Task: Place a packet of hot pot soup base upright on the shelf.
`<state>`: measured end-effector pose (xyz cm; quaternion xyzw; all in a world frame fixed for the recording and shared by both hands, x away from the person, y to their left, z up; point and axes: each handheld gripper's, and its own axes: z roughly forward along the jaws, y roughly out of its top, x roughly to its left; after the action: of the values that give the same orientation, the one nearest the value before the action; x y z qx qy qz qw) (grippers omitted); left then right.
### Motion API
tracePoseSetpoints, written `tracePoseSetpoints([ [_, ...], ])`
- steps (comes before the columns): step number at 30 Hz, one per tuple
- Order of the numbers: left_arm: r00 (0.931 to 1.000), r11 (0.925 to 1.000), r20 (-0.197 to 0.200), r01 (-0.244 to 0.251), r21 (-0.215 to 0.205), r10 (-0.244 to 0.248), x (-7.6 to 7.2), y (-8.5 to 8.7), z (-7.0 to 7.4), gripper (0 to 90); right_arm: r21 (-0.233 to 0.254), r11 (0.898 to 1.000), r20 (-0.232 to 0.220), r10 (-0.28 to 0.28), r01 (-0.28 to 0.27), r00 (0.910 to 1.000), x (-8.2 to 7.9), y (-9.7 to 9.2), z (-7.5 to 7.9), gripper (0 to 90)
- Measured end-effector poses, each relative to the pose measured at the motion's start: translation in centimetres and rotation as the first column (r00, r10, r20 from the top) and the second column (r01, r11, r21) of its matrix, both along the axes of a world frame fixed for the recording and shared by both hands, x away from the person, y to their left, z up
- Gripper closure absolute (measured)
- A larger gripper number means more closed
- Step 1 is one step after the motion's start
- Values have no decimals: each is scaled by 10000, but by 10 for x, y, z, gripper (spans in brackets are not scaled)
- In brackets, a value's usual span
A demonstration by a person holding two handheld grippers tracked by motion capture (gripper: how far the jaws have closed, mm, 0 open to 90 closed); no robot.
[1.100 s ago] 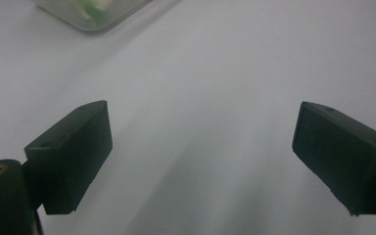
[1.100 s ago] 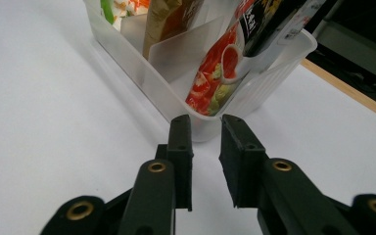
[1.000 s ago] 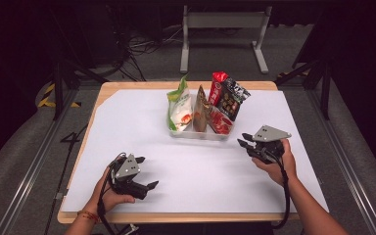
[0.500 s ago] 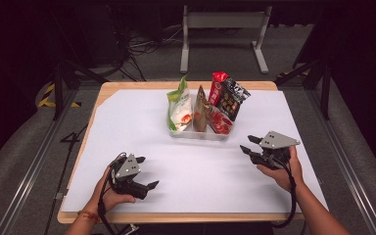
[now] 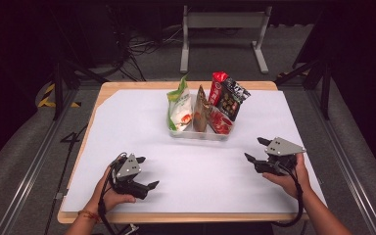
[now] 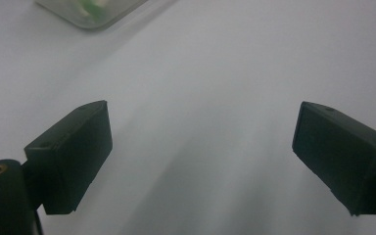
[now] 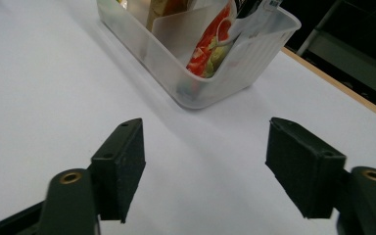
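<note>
A clear plastic bin [image 5: 199,133] stands at the back middle of the white-covered table and holds several snack packets upright, among them a green and white bag [image 5: 178,105] and a black packet [image 5: 233,98]. My right gripper [image 5: 255,149] rests at the right, nearer the front edge than the bin, pointing left. Its jaws have just been opening, and they stand open with nothing between them. In the right gripper view the bin [image 7: 210,83] lies just beyond the right gripper [image 7: 205,142]. My left gripper [image 5: 147,172] sits open and empty at the front left. In the left gripper view the left gripper [image 6: 200,127] faces bare white surface.
The white sheet [image 5: 142,122] covers most of the wooden tabletop [image 5: 127,85]. A corner of the bin [image 6: 90,12] shows at the top of the left gripper view. Beyond the table are a dark floor, cables and a metal stand [image 5: 223,22].
The right gripper has drifted right and toward the front edge, away from the bin, and its jaws have spread wider. The left gripper has stayed put.
</note>
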<state>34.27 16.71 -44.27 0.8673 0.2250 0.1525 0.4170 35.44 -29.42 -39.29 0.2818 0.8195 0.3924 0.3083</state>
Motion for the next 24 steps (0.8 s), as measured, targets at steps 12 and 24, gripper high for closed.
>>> tracePoseSetpoints([
  [12,10000,10000,34,-60,64,60,1,1,-1,85,274,9994,-59,-217,218,9997,-7,-14,-7,184],
  [24,10000,9998,17,-90,170,90,1,1,-2,83,361,9978,25,-558,557,9984,-22,-27,-19,110],
])
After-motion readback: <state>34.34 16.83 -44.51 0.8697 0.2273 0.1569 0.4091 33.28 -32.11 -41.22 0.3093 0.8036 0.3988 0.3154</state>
